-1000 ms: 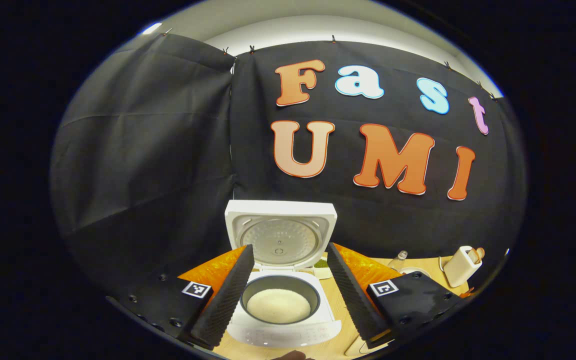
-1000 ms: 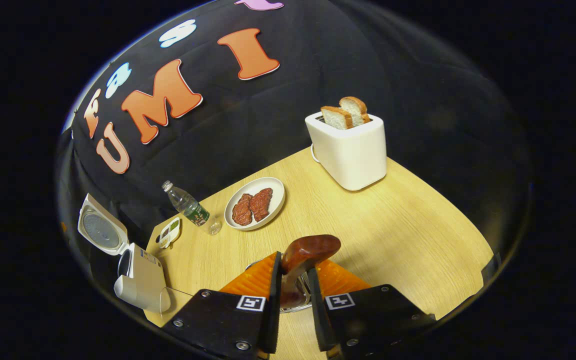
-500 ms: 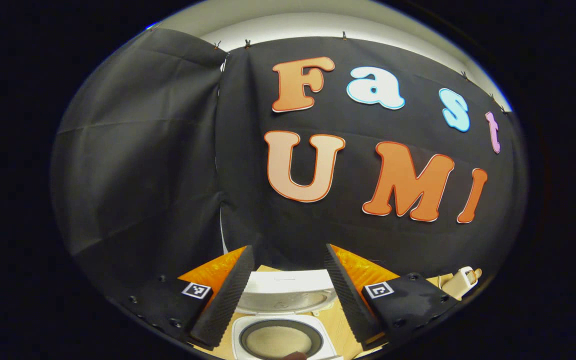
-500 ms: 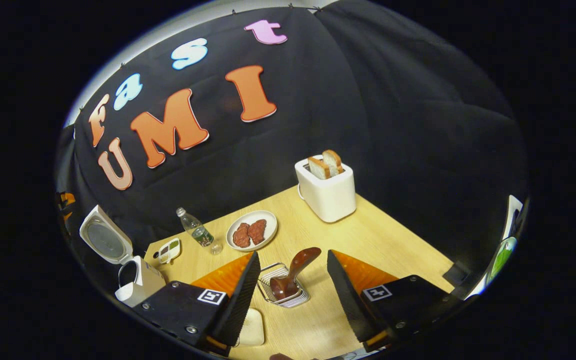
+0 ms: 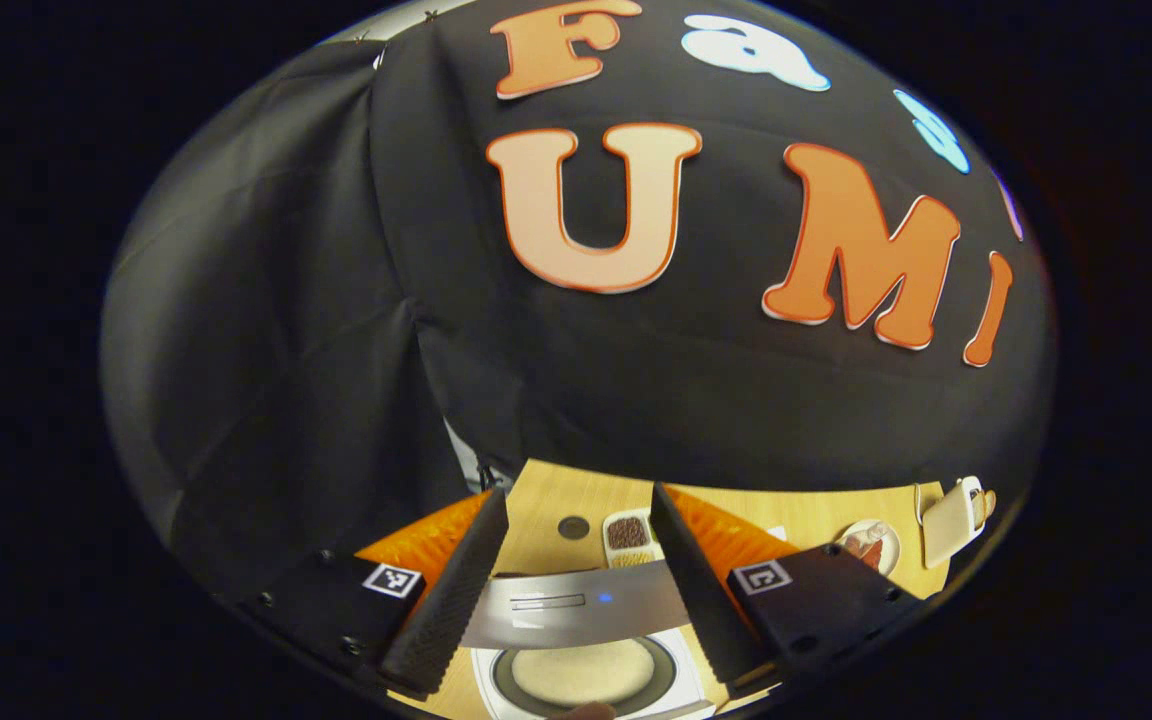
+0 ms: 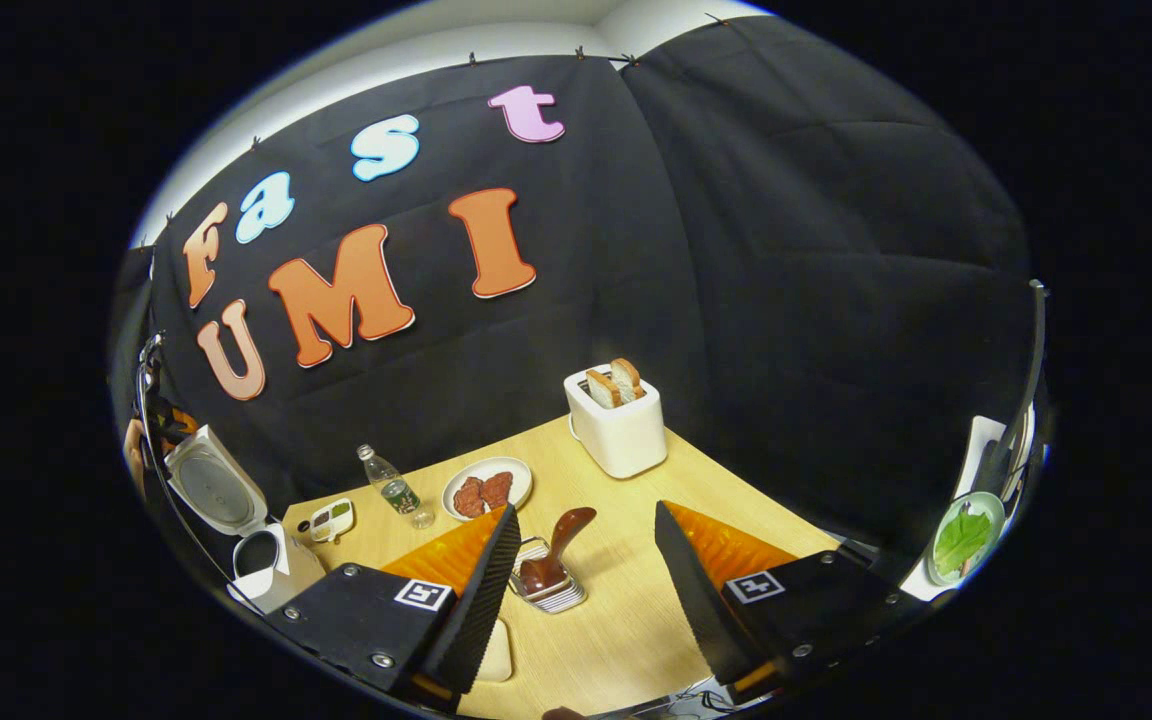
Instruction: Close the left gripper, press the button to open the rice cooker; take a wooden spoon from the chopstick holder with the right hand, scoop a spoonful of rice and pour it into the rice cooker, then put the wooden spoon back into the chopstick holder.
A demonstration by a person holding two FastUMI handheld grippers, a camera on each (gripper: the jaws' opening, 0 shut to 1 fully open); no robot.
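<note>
Both grippers' jaws stand apart; the wooden spoon rests in the chopstick holder.

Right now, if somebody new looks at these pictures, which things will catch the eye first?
In the right gripper view, the wooden spoon standing in the chopstick holder mid-table, and behind it the toaster with two bread slices. At far left, the rice cooker stands with its lid raised.

The rice cooker is cut off by the picture's lower edge.
</note>
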